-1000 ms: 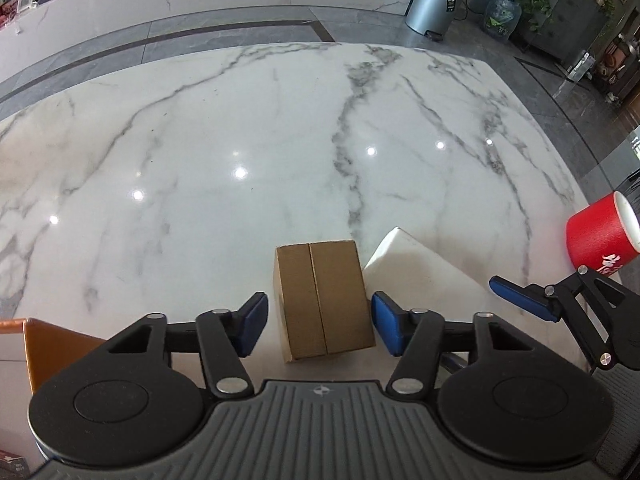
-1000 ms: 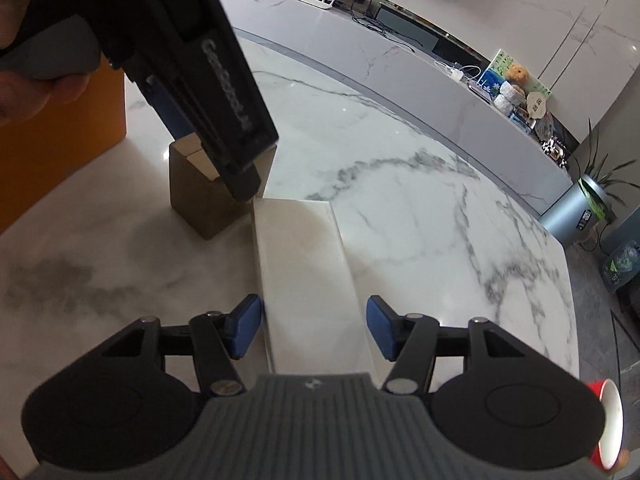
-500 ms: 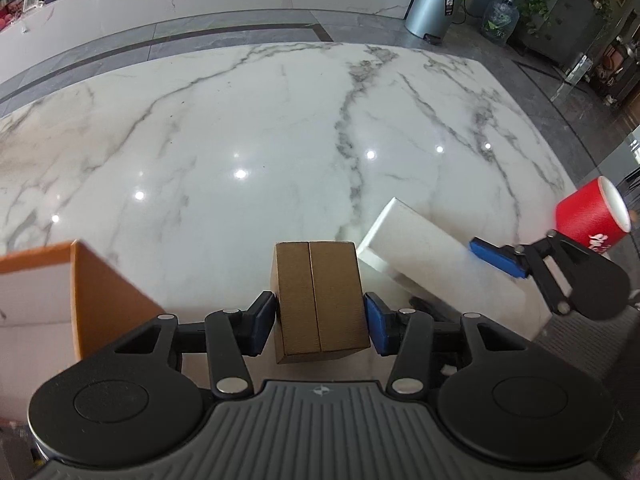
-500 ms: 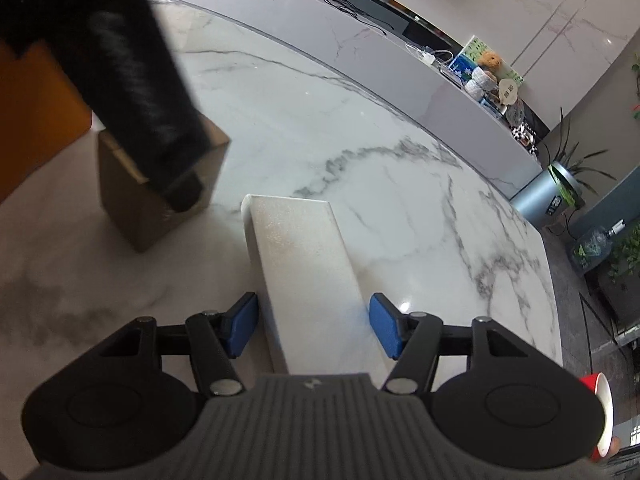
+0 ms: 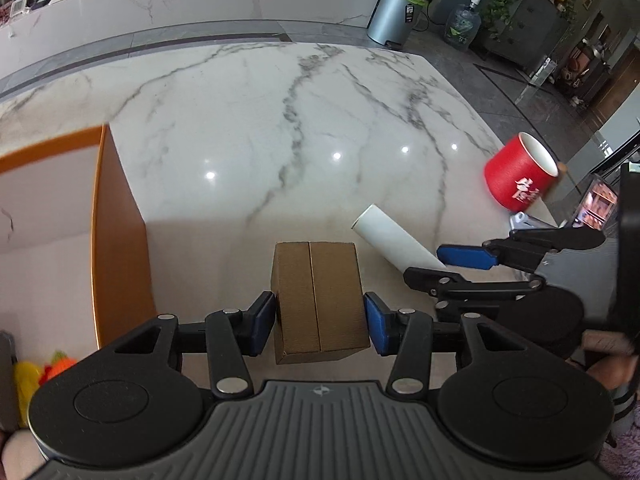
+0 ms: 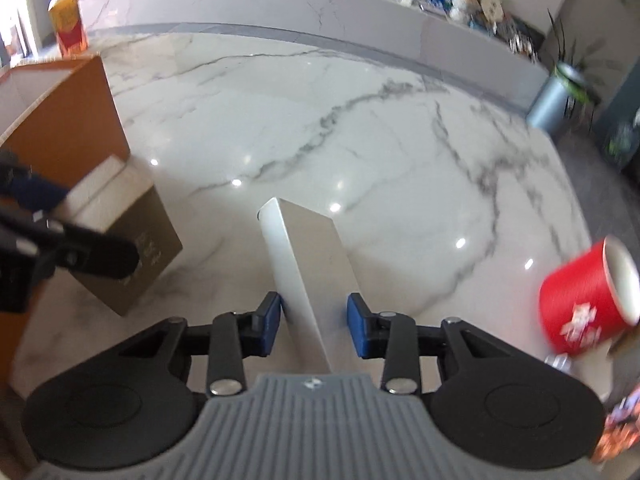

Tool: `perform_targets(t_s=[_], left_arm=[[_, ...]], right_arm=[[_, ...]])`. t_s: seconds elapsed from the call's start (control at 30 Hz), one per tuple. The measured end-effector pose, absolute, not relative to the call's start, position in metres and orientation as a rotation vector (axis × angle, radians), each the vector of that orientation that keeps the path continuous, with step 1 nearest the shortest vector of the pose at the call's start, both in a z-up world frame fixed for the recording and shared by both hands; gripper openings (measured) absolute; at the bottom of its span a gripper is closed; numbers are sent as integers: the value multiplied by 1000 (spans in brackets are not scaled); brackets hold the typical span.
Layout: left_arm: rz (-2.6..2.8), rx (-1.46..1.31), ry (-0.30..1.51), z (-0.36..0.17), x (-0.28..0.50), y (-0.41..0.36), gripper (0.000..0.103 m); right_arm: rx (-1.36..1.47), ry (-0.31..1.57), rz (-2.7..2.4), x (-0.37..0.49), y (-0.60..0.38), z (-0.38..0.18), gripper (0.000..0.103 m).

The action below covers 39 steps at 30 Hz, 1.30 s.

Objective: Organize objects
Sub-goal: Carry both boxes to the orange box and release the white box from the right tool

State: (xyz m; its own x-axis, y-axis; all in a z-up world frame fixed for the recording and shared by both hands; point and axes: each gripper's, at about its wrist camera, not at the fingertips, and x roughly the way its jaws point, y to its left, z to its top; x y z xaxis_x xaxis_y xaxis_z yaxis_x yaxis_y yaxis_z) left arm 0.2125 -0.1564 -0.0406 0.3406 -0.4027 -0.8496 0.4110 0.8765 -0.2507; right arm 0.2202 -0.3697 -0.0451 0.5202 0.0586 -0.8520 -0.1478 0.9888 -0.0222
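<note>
You're holding the brown carton clamped in the left hand-held gripper, off the bench, seam running straight ahead w/ the fingers. The orange bin is sitting to its left, nearer the left hand. The right hand-held gripper has just been closing and is pinching the white box, long axis pointing fwd, tilted on edge. Red cup is lying far right.

The table is white with grey lines. The small box is brown, the cup red, the big box orange.
</note>
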Motion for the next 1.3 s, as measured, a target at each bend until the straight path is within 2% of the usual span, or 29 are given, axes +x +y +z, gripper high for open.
perform_targets(t_s=[0.23, 0.37, 0.47, 0.57, 0.77, 0.93, 1.3], left_arm=[[-544, -22, 1134, -56, 182, -155, 55], [-537, -5, 1136, -65, 172, -158, 55], [-530, 6, 1130, -69, 169, -160, 55], [-528, 8, 1130, -72, 167, -160, 55], [-518, 16, 1136, -77, 166, -158, 55], [-527, 4, 1104, -65, 160, -153, 55], [-531, -40, 909, 21, 132, -89, 55]], right_arm=[[266, 1107, 167, 173, -403, -45, 30], [309, 1090, 158, 161, -409, -45, 29], [266, 1083, 160, 163, -402, -44, 29], [212, 1089, 153, 166, -397, -47, 36], [192, 1113, 141, 170, -396, -58, 36], [127, 1092, 131, 164, -389, -52, 31], [-139, 895, 350, 140, -324, 45, 30]])
